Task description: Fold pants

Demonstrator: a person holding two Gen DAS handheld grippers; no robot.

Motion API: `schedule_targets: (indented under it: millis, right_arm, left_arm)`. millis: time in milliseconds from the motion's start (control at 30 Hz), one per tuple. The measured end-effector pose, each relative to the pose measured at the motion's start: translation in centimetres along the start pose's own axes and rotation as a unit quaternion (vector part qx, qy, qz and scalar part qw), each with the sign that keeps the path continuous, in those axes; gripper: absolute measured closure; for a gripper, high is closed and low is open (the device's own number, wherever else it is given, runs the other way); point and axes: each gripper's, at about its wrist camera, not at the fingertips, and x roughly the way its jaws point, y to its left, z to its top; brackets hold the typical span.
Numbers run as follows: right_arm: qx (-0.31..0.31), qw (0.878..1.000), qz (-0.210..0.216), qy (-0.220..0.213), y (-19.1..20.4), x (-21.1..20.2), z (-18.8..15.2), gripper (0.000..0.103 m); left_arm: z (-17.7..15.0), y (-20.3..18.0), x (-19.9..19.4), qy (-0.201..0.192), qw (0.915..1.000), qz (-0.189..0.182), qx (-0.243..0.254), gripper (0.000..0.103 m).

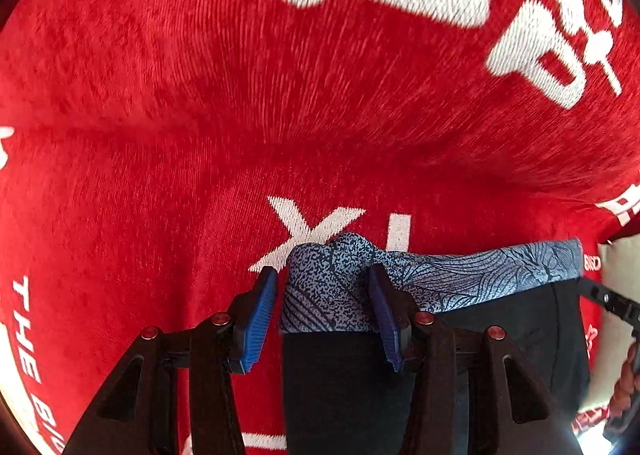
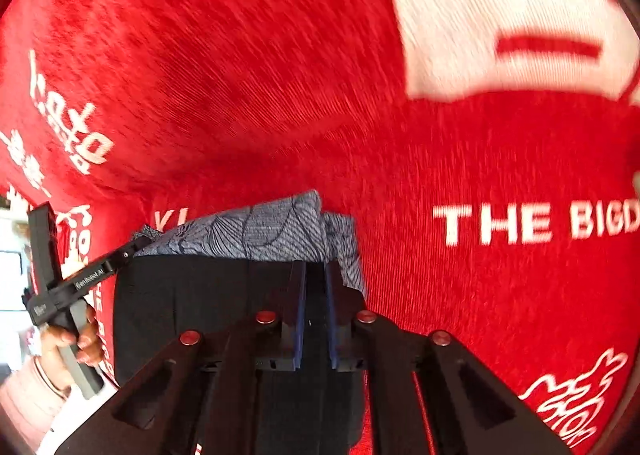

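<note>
Both grippers on the pants' patterned waistband, red printed cloth underneath.

Right gripper (image 2: 316,287): blue pads nearly together, pinching the black fabric just below the waistband, jaws narrow. Left gripper (image 1: 324,295): blue pads (image 1: 256,315) partway apart, straddling a bunched corner of the waistband; left pad stands clear of the fabric, right pad is against it, can't tell if it presses. Pants (image 1: 500,335): black body, blue-grey waistband (image 1: 480,271) with a dark leaf and speckle print, band stretched flat between the two grippers, one end humped up at the left gripper. Pants lie on a red cloth (image 1: 160,135) with white lettering; wide bare red area beyond the waistband. The cloth's edge shows at the frame's side, by the person's hand (image 2: 76,339) on the left gripper's handle.
</note>
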Motion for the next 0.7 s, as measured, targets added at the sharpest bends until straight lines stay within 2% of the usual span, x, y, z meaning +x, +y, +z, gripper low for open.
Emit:
schedule_targets:
  millis: [200, 333, 467, 567, 600, 700]
  right_arm:
    - [0.006, 1.0, 0.002, -0.002, -0.6, -1.1, -1.2, 0.09]
    - [0.017, 1.0, -0.008, 0.002, -1.1, -2.7, -3.0, 0.081]
    - [0.031, 1.0, -0.007, -0.003, -1.6, -4.4, -5.3, 0.08]
    - [0.033, 0.999, -0.007, -0.012, -1.3, -5.6, -7.7, 0.079]
    - [0.032, 0.999, -0.006, -0.013, -1.3, -5.9, -8.2, 0.078]
    - [0.03, 0.999, -0.009, -0.02, -0.5, -6.7, -10.3, 0.061]
  left_arm:
    - [-1.0, -1.0, -2.2, -0.033, 0.9991, 0.027, 0.002, 0.054]
    - [-2.0, -1.3, -4.7, -0.04, 0.9983, 0.04, 0.013, 0.054]
    - [-5.0, -1.9, -7.5, -0.042, 0.9969, 0.049, 0.045, 0.054]
    - [-8.3, -2.3, -8.8, -0.037, 0.9965, 0.044, 0.06, 0.054]
    - [-8.4, -1.9, -8.9, -0.033, 0.9967, 0.041, 0.062, 0.054]
    - [-11.4, -2.3, -8.2, -0.008, 0.9969, 0.038, 0.068, 0.054]
